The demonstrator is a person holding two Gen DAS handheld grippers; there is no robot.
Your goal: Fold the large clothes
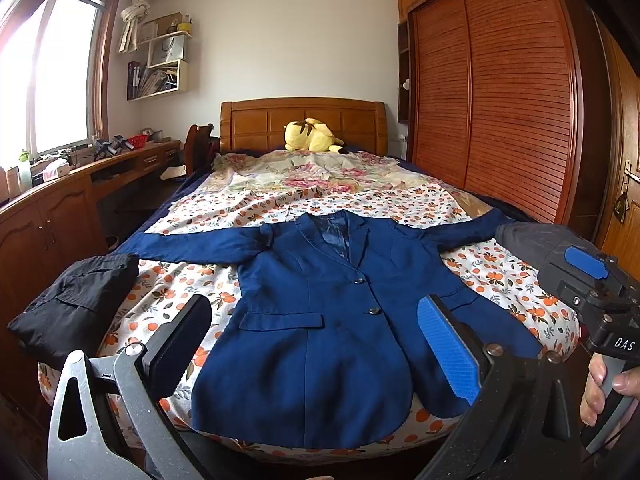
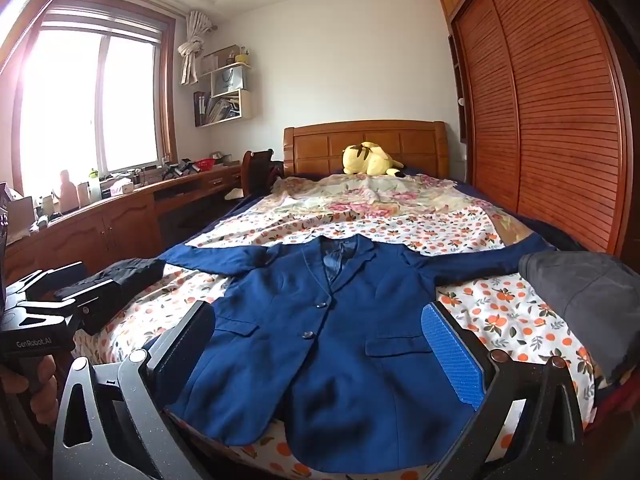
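Note:
A dark blue suit jacket (image 1: 320,320) (image 2: 332,344) lies face up and buttoned on the foot of the bed, collar toward the headboard, both sleeves spread out sideways. My left gripper (image 1: 316,328) hovers open above the jacket's lower front, nothing between its fingers. My right gripper (image 2: 320,340) also stands open over the jacket's hem, holding nothing. In the left wrist view the right gripper's body (image 1: 592,292) shows at the right edge with a hand on its handle. The left gripper's body (image 2: 36,320) shows at the left edge of the right wrist view.
A folded black garment (image 1: 76,304) (image 2: 120,276) lies on the bed's left corner, a folded grey one (image 2: 592,300) (image 1: 532,240) on the right. A yellow plush toy (image 1: 312,136) rests by the headboard. A wooden desk (image 1: 80,184) runs along the left, a wardrobe (image 1: 500,92) on the right.

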